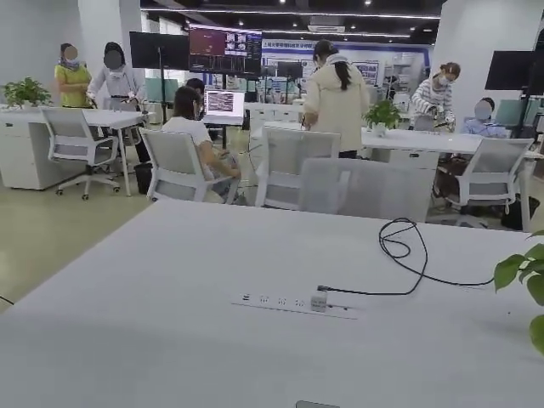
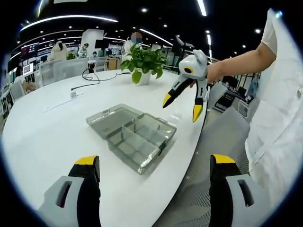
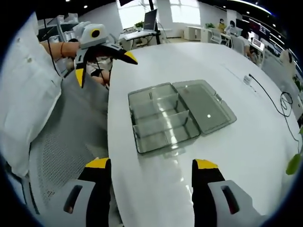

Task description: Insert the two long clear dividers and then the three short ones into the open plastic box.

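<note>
Left tool (image 2: 154, 160), right tool (image 3: 152, 163), both agape

Head view: raised, facing forward across the white table (image 1: 170, 340) to the office beyond, with the power strip (image 1: 293, 303) and cable (image 1: 399, 255) at mid-distance. Left gripper view: low, off the table's edge, facing the open plastic box (image 2: 135, 135) nearby, right gripper (image 2: 181, 109) entering at right. Right gripper view: same edge, looking down on the box (image 3: 175, 116), left gripper (image 3: 105, 71) upper left. Shared by both gripper views: box, tabletop, cable.
</note>
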